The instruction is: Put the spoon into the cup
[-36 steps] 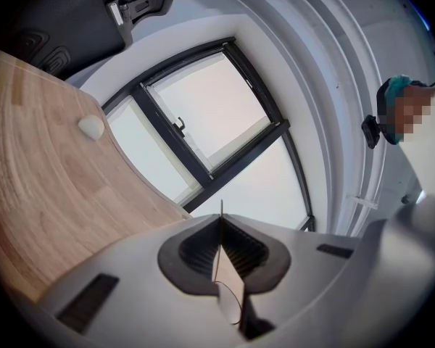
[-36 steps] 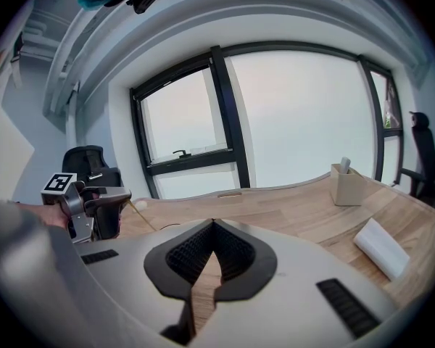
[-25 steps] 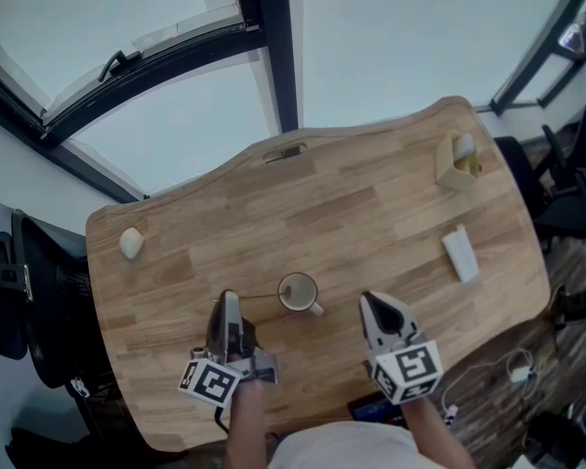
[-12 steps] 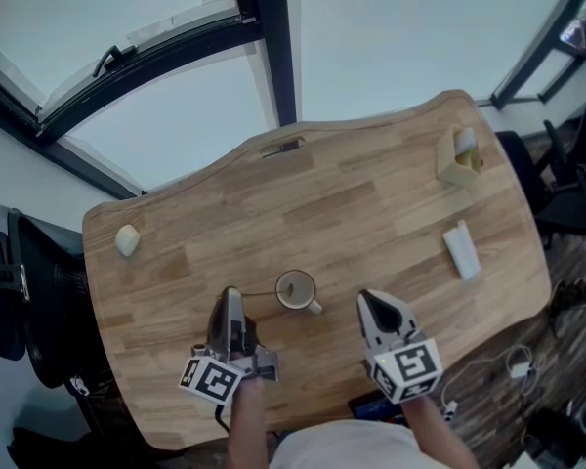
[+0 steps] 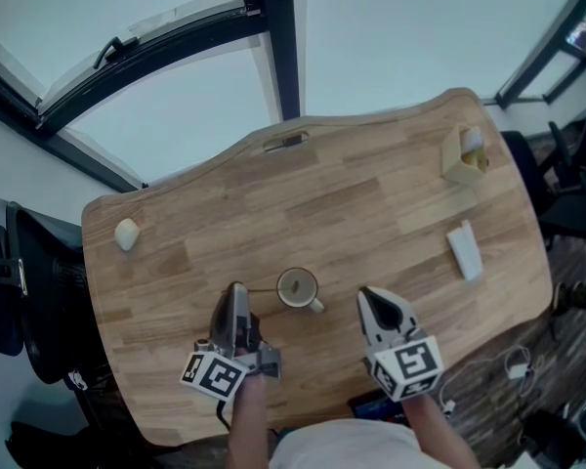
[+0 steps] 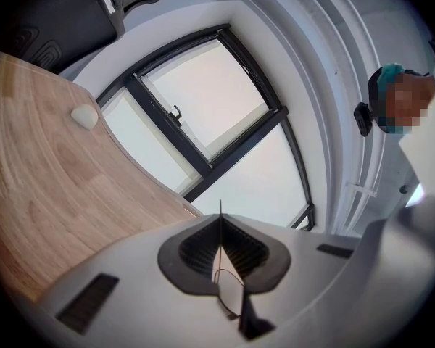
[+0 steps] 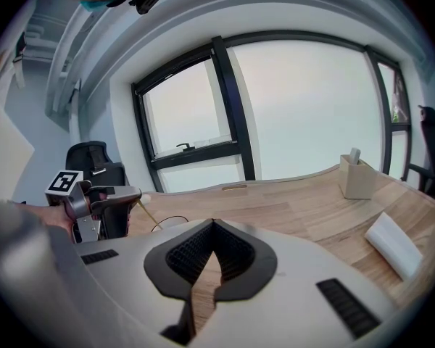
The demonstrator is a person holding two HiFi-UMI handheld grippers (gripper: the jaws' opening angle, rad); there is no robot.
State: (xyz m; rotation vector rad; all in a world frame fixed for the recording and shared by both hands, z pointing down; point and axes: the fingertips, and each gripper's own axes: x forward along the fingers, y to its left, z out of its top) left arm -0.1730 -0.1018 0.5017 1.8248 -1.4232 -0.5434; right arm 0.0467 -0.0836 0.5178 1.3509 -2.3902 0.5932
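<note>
A pale cup (image 5: 298, 288) with its handle toward the near right stands on the wooden table (image 5: 371, 203). My left gripper (image 5: 236, 289) lies just left of it, shut on the thin handle of the spoon (image 5: 262, 291), which reaches across to the cup's rim. In the left gripper view the handle (image 6: 220, 207) sticks out as a fine line between the closed jaws (image 6: 220, 220). The right gripper view shows the left gripper (image 7: 136, 194) holding the slanted gold handle (image 7: 148, 212) above the cup's rim (image 7: 170, 221). My right gripper (image 5: 371, 299) (image 7: 213, 223), shut and holding nothing, is right of the cup.
A small pale lump (image 5: 127, 234) lies near the table's left edge. A wooden holder (image 5: 461, 159) and a white block (image 5: 464, 250) sit at the right. A cable slot (image 5: 286, 144) is at the far edge. Dark chairs (image 5: 39, 291) flank the table; a window wall lies beyond.
My left gripper has edged slightly forward with the spoon, toward the cup. The right gripper and the cup have hardly moved.
</note>
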